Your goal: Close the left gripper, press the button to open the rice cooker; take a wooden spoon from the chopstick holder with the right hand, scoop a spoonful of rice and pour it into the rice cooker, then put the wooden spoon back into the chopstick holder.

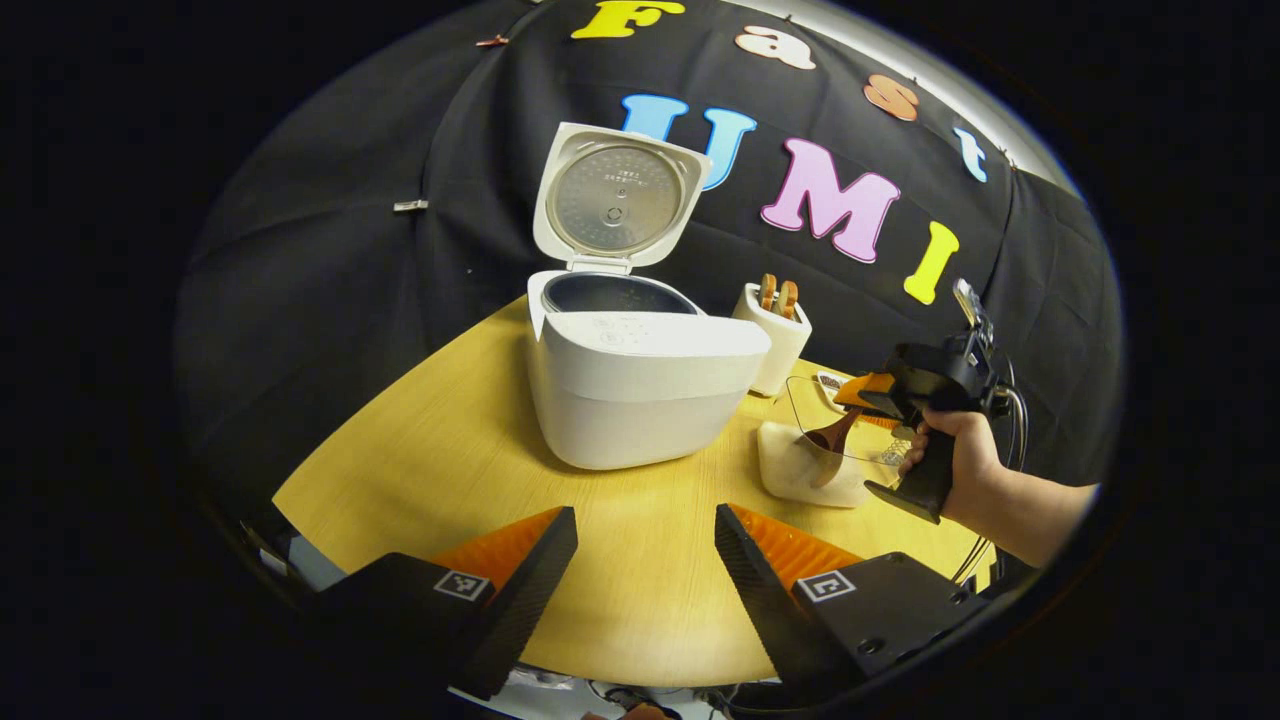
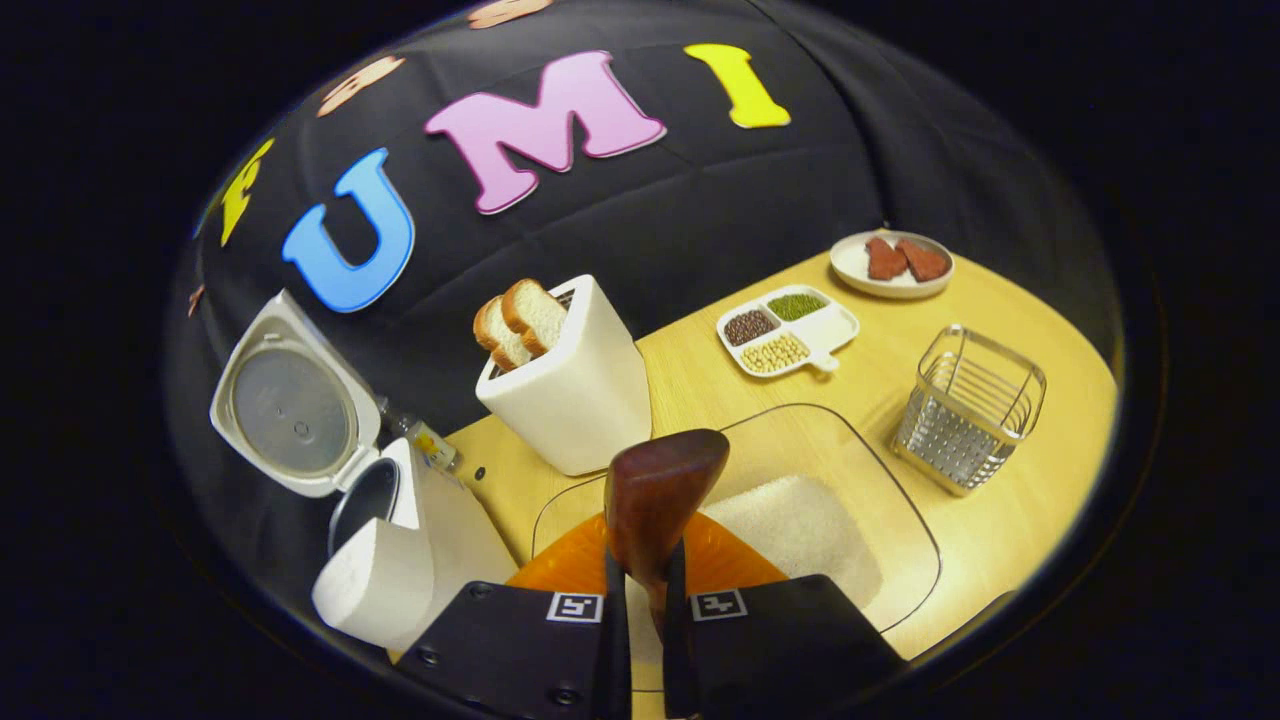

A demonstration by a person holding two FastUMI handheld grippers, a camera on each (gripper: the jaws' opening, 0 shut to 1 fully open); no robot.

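The white rice cooker [image 1: 640, 385] stands mid-table with its lid [image 1: 615, 195] up and the dark inner pot showing; in the right gripper view the rice cooker [image 2: 400, 545] is at lower left. My left gripper [image 1: 645, 530] hangs open over bare table in front of it. A hand holds my right gripper [image 1: 868, 393], which is shut on the wooden spoon [image 1: 830, 440]. The spoon's bowl [image 2: 665, 480] hovers over the clear container [image 2: 900, 500] of white rice [image 2: 790, 520]. The right gripper [image 2: 648, 575] clamps the handle. The wire chopstick holder [image 2: 970, 410] stands to the right.
A white toaster [image 2: 570, 390] with two bread slices stands between the cooker and the rice container. Behind are a divided dish [image 2: 785, 335] of beans and a plate [image 2: 893, 265] with meat. The table edge runs close under my left fingers [image 1: 520, 560].
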